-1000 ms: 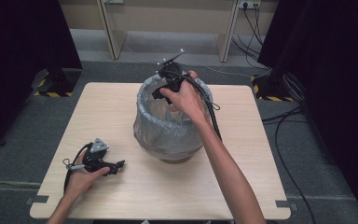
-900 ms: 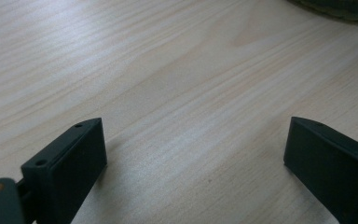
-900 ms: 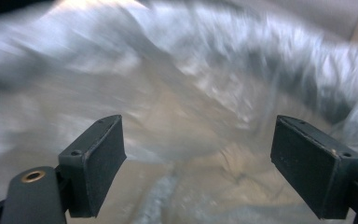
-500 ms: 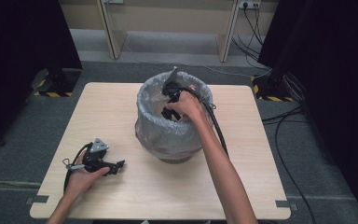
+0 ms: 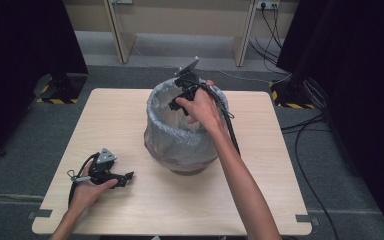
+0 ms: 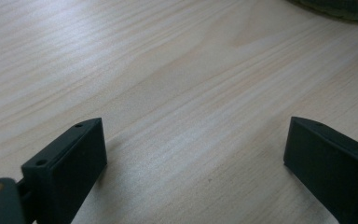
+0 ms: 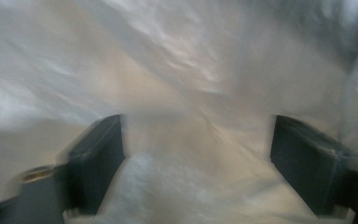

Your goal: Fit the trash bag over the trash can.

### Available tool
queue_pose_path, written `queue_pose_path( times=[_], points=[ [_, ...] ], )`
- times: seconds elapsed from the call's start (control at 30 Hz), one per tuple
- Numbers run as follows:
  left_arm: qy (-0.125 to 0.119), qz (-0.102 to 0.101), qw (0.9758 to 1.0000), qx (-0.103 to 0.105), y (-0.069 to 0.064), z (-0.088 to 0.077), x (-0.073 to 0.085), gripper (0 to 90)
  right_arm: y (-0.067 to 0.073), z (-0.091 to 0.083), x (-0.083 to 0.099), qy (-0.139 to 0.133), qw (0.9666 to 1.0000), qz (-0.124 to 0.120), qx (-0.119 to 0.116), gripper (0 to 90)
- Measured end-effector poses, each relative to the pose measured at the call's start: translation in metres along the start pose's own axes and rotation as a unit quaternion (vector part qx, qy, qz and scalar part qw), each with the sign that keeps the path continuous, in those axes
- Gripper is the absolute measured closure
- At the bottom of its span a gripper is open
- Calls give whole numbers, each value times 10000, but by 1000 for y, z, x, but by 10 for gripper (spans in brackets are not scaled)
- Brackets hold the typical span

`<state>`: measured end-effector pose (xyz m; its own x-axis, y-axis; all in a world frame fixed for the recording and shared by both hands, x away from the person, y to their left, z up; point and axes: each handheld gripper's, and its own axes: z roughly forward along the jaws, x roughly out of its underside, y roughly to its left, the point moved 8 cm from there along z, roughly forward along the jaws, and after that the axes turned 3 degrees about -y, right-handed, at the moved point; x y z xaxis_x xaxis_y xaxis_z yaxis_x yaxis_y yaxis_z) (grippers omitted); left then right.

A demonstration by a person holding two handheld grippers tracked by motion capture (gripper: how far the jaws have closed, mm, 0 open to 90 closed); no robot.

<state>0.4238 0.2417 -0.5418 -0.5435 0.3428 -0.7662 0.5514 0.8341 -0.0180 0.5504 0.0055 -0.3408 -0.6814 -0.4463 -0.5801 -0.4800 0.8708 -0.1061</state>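
At counter centre: lined bin (image 5: 182, 135), upright. R gripper (image 5: 182, 102) angled into its mouth, jaws wide, just been narrowing slightly, liner film between them, not pinched; prob. reaching for liner. L gripper (image 5: 111, 175) parked on counter (image 5: 260, 165), jaws wide, empty.

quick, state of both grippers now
left gripper: open, holding nothing, on the table.
right gripper: open, holding nothing, inside the bin liner.

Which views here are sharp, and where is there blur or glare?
High view: evenly lit and sharp, dark at both sides. Left gripper view: crisp wood grain on the table, soft shadows beside the left gripper. Right gripper view: motion-blurred; the plastic liner smears with pale glare around the right gripper.
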Motion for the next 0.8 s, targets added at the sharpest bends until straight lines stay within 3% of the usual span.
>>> queue_pose_path(
  times=[0.03, 0.07, 0.1, 0.17, 0.23, 0.3, 0.33, 0.4, 0.53, 0.63, 0.73, 0.8],
  points=[
    [1, -5, 10000, 5, 0, 0, 0, 49, -4, 6, 5, 256, 9996, -16, 98, 287],
    [1, 4, 10000, -1, 0, 0, 0, 50, -5, 13, 11, 519, 9986, 20, 10, 265],
    [1, -1, 10000, 6, 0, 0, 0, 51, -4, 20, 17, 719, 9974, 37, -68, 298],
    [-1, -1, 10000, 5, 0, 0, 0, 50, -4, 32, 31, 1137, 9935, 60, -87, 313],
    [-4, 1, 10000, 6, 0, 0, 0, 50, 0, 42, 42, 1580, 9873, -7, -156, 258],
    [-1, 3, 10000, 10, 0, 0, 0, 50, 1, 46, 46, 1741, 9844, -179, -155, 238],
    [-2, 2, 10000, 11, 0, 0, 0, 50, 1, 45, 45, 1746, 9844, -204, -125, 244],
    [8, 6, 10000, 13, 0, -1, 0, 50, 3, 40, 39, 1525, 9880, -92, -236, 215],
    [1, 5, 10000, 13, 0, 0, 0, 50, 14, 20, 21, 781, 9942, -52, -738, 191],
    [1, 5, 10000, 12, 0, 0, 0, 50, 26, 9, 11, 484, 9942, 23, -962, 187],
    [0, 5, 10000, 13, 0, 0, 0, 50, 30, 8, 3, 291, 9952, 92, -934, 177],
    [0, 5, 10000, 12, 0, 0, 0, 50, 33, 13, 2, 339, 9948, 113, -956, 179]
  ],
)
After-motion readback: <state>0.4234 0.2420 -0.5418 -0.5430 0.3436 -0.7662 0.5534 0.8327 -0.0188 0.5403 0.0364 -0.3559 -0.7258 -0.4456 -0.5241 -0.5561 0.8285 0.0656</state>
